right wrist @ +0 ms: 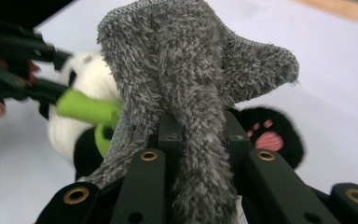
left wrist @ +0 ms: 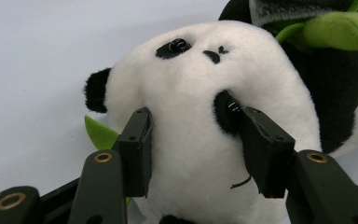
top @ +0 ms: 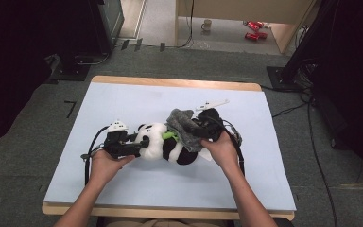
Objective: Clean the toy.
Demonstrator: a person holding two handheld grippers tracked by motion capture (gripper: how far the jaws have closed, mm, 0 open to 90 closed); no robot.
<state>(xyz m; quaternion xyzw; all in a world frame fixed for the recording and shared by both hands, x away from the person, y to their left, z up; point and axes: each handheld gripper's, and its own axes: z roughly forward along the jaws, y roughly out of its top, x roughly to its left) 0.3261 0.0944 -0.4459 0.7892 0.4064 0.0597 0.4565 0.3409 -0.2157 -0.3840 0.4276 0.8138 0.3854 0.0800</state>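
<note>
Plush panda point(top: 163, 144) lies mid-table on the pale blue mat point(top: 123, 101), head to the left. Left gripper point(top: 139, 144) clamps the panda's white head, pads pressed into both cheeks point(left wrist: 191, 140). Right gripper point(top: 201, 132) is pinched tight on a grey fuzzy cloth point(right wrist: 191, 88) draped over the panda's body, just right of its green leaf point(top: 169, 135).

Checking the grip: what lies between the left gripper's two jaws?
The white head of the black-and-white plush panda lies between the left gripper jaws, pressed on both sides, in the left gripper view.
</note>
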